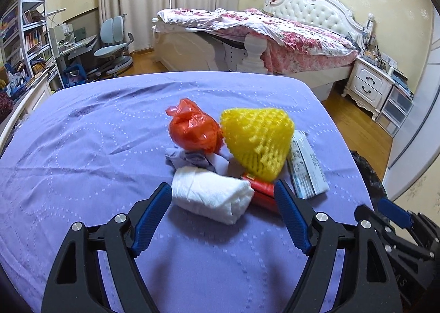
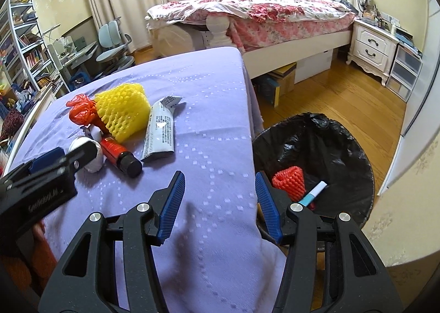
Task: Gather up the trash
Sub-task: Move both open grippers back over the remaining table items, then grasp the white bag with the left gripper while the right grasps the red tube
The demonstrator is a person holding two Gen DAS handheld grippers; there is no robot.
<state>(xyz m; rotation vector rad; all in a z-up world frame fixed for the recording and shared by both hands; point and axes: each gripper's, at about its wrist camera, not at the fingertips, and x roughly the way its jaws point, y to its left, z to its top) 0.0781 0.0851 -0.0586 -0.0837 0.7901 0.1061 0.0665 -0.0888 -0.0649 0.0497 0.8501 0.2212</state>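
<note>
A pile of trash lies on the purple-covered table [image 1: 82, 148]: an orange plastic bag [image 1: 195, 131], a yellow foam net [image 1: 258, 140], a white tissue wad [image 1: 211, 197], a small red bottle [image 2: 121, 155] with a dark cap, and a grey printed packet [image 1: 305, 170]. My left gripper [image 1: 222, 188] is open, and the tissue wad sits between its fingertips without the pads pressing it. My right gripper [image 2: 219, 175] is open and holds nothing. It hangs over the table's right edge, beside the black-lined bin [image 2: 343, 148].
In the bin lie a red foam net [image 2: 290, 182] and a small blue-and-white tube [image 2: 313, 193]. Wooden floor, a bed [image 2: 275, 16] and a white nightstand [image 2: 371, 46] lie beyond. Bookshelves [image 1: 30, 38] and a desk chair [image 1: 115, 41] stand at the left.
</note>
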